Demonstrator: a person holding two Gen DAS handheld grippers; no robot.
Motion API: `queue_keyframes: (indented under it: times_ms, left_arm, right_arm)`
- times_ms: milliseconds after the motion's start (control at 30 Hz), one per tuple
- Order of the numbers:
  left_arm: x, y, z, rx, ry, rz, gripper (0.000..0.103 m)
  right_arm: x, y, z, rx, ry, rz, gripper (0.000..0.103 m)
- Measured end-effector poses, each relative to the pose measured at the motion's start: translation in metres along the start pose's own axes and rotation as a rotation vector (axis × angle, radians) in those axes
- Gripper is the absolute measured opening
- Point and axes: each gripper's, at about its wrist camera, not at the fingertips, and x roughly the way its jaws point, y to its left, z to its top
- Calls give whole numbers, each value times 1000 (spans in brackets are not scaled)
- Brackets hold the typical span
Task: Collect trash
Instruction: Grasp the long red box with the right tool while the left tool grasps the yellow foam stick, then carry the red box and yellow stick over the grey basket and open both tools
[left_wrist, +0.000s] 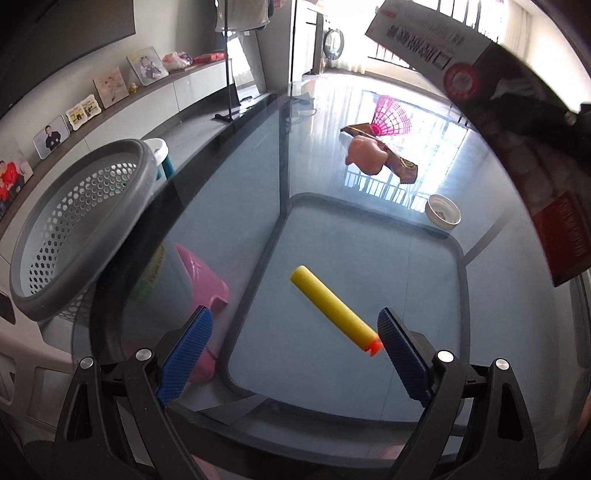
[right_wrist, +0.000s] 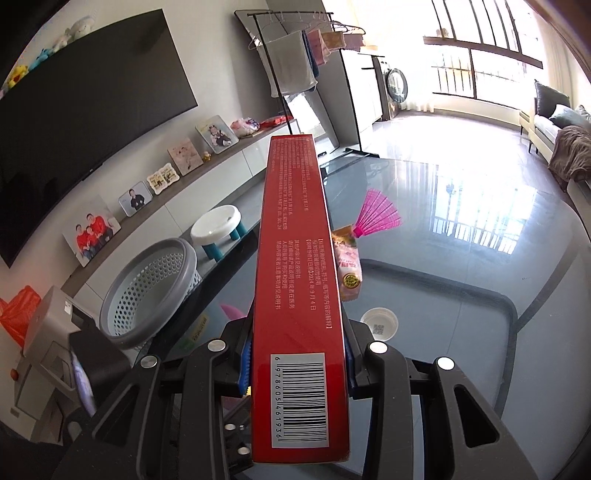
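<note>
Left tool (left_wrist: 295, 354): spread wide over the glass desk (left_wrist: 369, 229), nothing pinched, both blue pads (left_wrist: 186, 360) clear of everything.

Foam dart (left_wrist: 332, 310): yellow with an orange tip, lying flat on the desk and angled. Its orange end sits right by the right-hand pad, looks about touching but I can't say for sure. The yellow end points up and away, roughly between the two pads' lines.

Right tool (right_wrist: 299, 363): clamped on a long red box (right_wrist: 295, 280), pads pressing its two broad faces near the barcode end. The box sticks straight out ahead, narrow printed side facing the camera, up off the desk.

Same box from the left view: it shows up at the top right edge (left_wrist: 436, 44), held well above the desk.

Basket (right_wrist: 151, 291): grey rim, pale perforated wall, off the desk's left edge, well apart from both tools. Looks empty from what the right view shows.

Other bits on the desk: pink shuttlecock (right_wrist: 378, 216), a pink packet (right_wrist: 347, 266) just under it, partly hidden behind the box, and a small white cap (right_wrist: 379, 324) near the right tool's right side.

Under the glass: a pink stool (left_wrist: 199, 284).

Beyond the desk: white stool with teal legs (right_wrist: 218, 230).
</note>
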Motion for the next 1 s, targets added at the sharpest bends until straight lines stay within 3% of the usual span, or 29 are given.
queue_keyframes:
  times_ms: [100, 300, 367, 433, 733, 1000]
  left_arm:
    - [8, -11, 1, 9, 27, -8, 72]
    - [4, -20, 0, 46, -2, -20, 45]
    - [4, -20, 1, 48, -4, -40, 24]
    - [3, -18, 0, 47, 1, -56, 13]
    - [-21, -3, 6, 72, -69, -65, 13]
    - [-64, 50, 36, 65, -189, 7, 13]
  right_arm:
    - [-8, -7, 1, 18, -17, 3, 35]
    - [-12, -15, 2, 33, -23, -2, 35]
    - [-11, -15, 2, 34, -20, -5, 35]
    - [-9, -16, 2, 36, -16, -5, 35]
    - [0, -8, 4, 29, -5, -1, 35]
    - [24, 25, 13, 11, 8, 57, 35]
